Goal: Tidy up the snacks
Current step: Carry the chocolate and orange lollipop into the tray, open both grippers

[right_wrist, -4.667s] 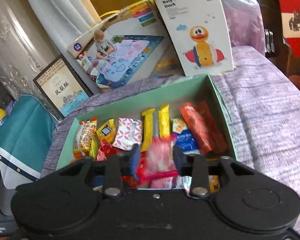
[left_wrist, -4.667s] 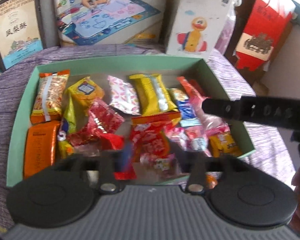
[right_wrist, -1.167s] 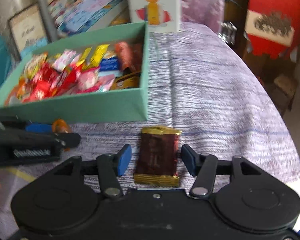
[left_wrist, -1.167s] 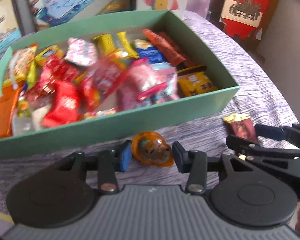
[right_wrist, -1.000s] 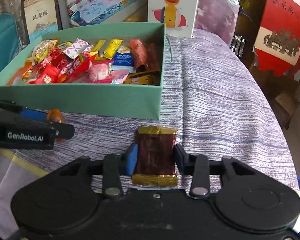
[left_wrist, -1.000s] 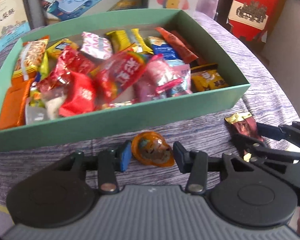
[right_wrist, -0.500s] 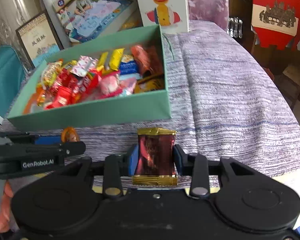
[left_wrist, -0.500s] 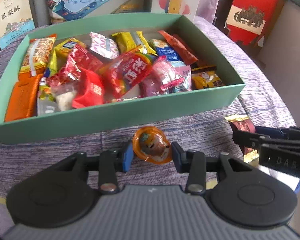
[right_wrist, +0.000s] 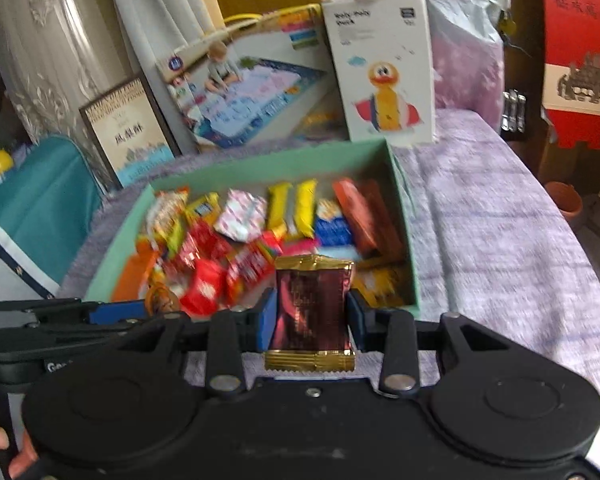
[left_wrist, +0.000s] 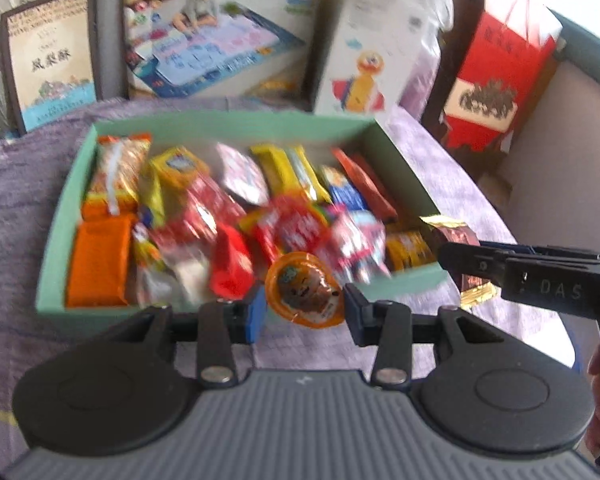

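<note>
A green box point(left_wrist: 236, 126) full of several wrapped snacks stands on the purple tablecloth; it also shows in the right wrist view point(right_wrist: 284, 160). My left gripper point(left_wrist: 305, 310) is shut on an orange jelly cup point(left_wrist: 303, 290) and holds it above the box's near wall. My right gripper point(right_wrist: 311, 322) is shut on a dark brown packet with gold ends point(right_wrist: 311, 308) and holds it just above the box's near right corner. The right gripper and its brown packet point(left_wrist: 454, 236) show at the right of the left wrist view.
Behind the box stand a white duck box point(right_wrist: 380, 68), a play-mat box point(right_wrist: 244, 88) and a framed card point(right_wrist: 130, 132). A red carton point(left_wrist: 500, 76) stands off the table at the right. A teal chair point(right_wrist: 36, 208) is at the left.
Both grippers shut on their snacks on the cloth, lifted them and moved them forward to the box's near edge.
</note>
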